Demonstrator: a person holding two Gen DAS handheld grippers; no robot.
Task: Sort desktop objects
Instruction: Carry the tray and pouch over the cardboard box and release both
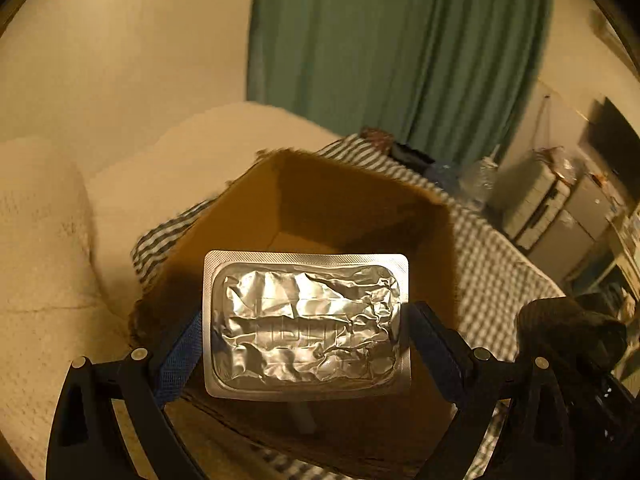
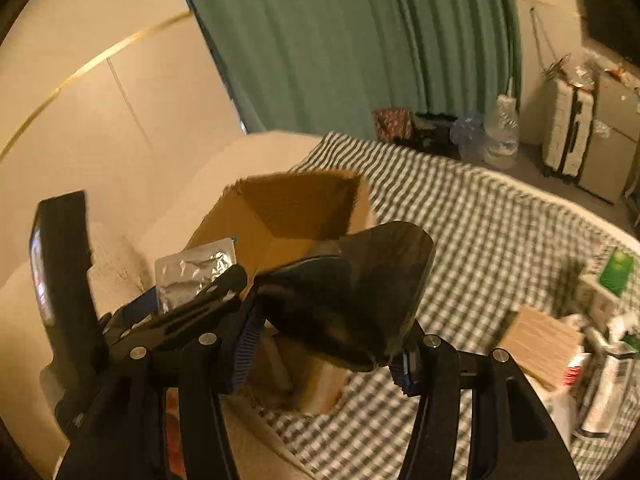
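Cardboard box point(image 1: 320, 200), open-topped, on the checked bedcover point(image 1: 488, 264); interior shadowed, contents indistinct. Left claw point(image 1: 306, 322) pinches a silver foil blister pack point(image 1: 306, 324) over the box. Right claw point(image 2: 328, 336) clamps a dark, blurred object point(image 2: 352, 288), unidentifiable, beside the box.

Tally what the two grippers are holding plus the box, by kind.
Foil blister pack, in left gripper: 1
Dark glossy object, in right gripper: 1
Open cardboard box: 1
Total: 3
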